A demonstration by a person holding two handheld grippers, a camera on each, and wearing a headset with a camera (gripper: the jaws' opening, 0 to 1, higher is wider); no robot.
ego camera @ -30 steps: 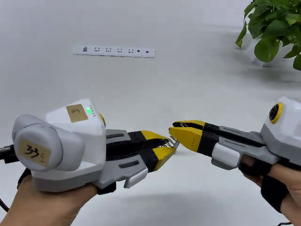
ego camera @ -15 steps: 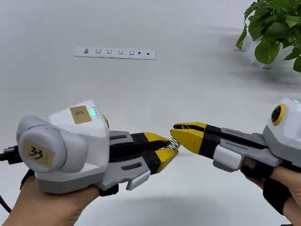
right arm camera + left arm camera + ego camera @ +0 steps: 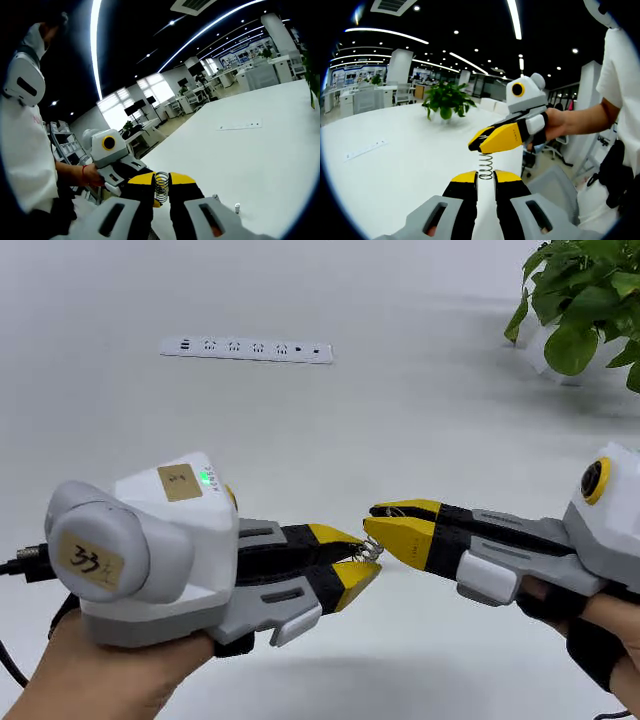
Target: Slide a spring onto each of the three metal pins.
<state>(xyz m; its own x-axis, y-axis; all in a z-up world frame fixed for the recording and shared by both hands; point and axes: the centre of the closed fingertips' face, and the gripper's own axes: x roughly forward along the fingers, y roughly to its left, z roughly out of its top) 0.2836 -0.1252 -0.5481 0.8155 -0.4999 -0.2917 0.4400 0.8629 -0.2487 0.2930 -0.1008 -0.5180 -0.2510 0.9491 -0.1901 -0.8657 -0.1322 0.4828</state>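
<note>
Right gripper (image 3: 374, 524): jaws pinch one end of the spring (image 3: 485, 166).
Left gripper (image 3: 366, 562): jaws squeeze its other end.
Place: above the white table (image 3: 400, 410).

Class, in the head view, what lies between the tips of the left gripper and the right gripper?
A small coiled spring spans the gap between the left gripper and the right gripper. It shows in the head view and the left gripper view.
</note>
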